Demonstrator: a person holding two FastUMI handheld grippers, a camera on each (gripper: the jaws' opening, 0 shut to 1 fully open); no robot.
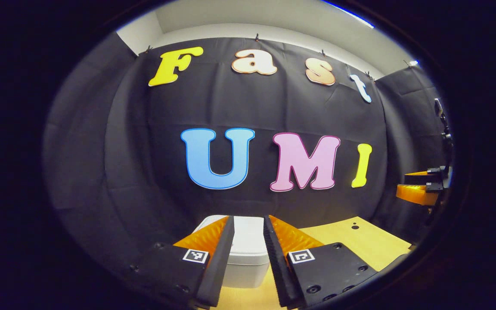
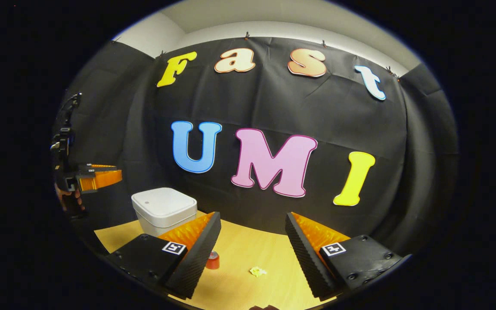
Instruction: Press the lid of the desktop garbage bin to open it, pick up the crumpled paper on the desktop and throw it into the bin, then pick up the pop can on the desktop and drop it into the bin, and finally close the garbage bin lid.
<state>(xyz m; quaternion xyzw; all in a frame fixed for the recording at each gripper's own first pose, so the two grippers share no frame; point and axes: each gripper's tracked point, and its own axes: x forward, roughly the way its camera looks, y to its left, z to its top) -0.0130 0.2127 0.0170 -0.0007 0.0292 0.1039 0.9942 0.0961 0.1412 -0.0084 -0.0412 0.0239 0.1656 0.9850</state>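
The white garbage bin [image 2: 164, 209] stands on the wooden surface [image 2: 248, 249] close to the black cloth wall [image 2: 325, 116], its lid down and flat. In the left gripper view the bin [image 1: 248, 254] lies straight ahead of the left gripper [image 1: 248, 234], seen through the narrow gap between its two fingers [image 1: 220, 254], which stand a little apart with nothing between them; the fingers sit above and in front of the lid and do not touch it. In the right gripper view the bin is off to the left, behind the left-hand finger [image 2: 196, 254] of the right gripper [image 2: 252, 224], whose fingers are spread wide and hold nothing. Through that gap the surface shows the red pop can [image 2: 212, 260], partly hidden just beside the left-hand finger, and the small crumpled paper [image 2: 257, 271] lying a little to the can's right, apart from it and nearer the middle of the gap. Both lie in front of the bin. At the far left of this view the left gripper [image 2: 101, 177] hangs above the bin's level, a hand [image 2: 65, 196] holding it. The right gripper [image 1: 418, 189] shows at the right edge of the left gripper view.
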